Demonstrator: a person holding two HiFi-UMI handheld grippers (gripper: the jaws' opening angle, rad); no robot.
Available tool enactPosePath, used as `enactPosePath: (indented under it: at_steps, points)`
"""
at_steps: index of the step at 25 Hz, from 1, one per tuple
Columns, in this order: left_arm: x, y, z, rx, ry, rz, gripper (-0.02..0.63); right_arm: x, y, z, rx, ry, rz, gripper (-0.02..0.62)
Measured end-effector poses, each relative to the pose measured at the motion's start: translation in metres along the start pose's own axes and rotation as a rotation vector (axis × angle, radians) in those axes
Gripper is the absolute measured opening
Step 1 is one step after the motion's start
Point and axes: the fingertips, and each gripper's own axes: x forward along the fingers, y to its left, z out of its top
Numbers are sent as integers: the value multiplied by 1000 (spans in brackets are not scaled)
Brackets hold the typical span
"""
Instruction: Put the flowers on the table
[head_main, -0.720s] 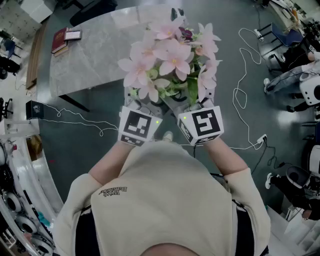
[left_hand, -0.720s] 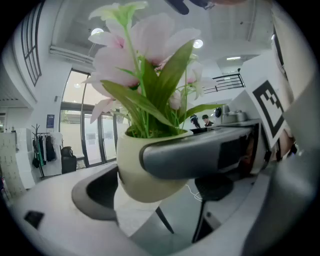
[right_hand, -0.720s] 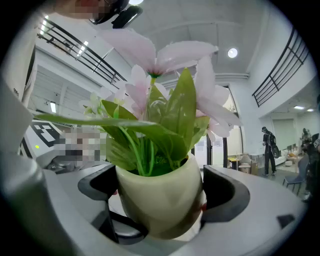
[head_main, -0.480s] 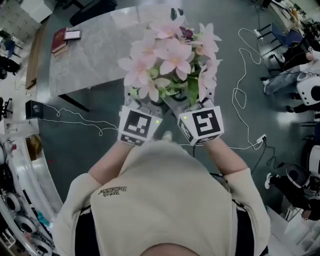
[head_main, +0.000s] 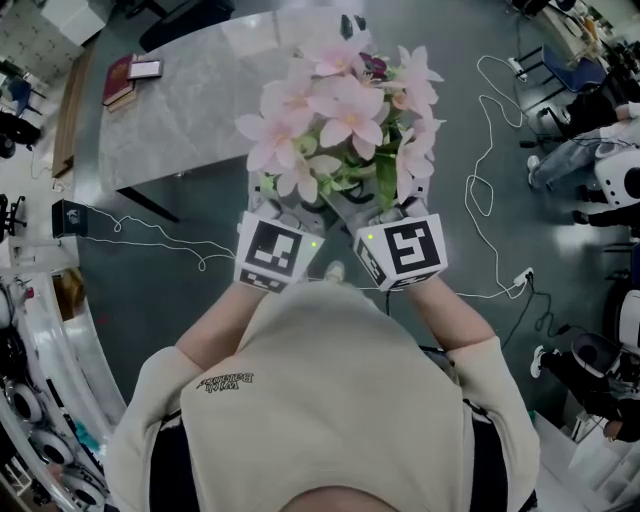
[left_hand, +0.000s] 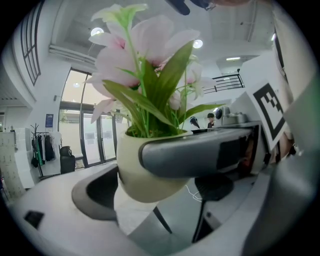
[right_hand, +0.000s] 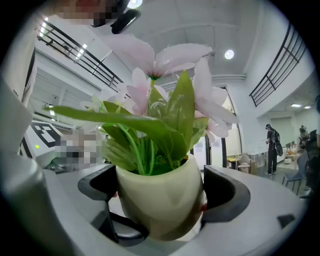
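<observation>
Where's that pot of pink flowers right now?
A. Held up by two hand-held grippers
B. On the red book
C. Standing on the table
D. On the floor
A: the flower pot is clamped between the jaws of the right hand-held gripper, the left hand-held gripper grips it too, and its base hangs in the air, not on the table.

I can read nothing for certain here: the small print on the shirt (head_main: 226, 379) is upside down and too blurred for me
</observation>
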Motion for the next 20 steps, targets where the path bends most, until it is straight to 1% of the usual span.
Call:
enactPosePath:
  at_steps: [9, 20]
  points:
    - [6, -11, 1, -5, 4, -6, 462, -9, -9, -4, 11, 12, -12, 545]
    - [11, -34, 2, 6, 3, 27, 462, -30, -18, -7, 5, -6, 17, 545]
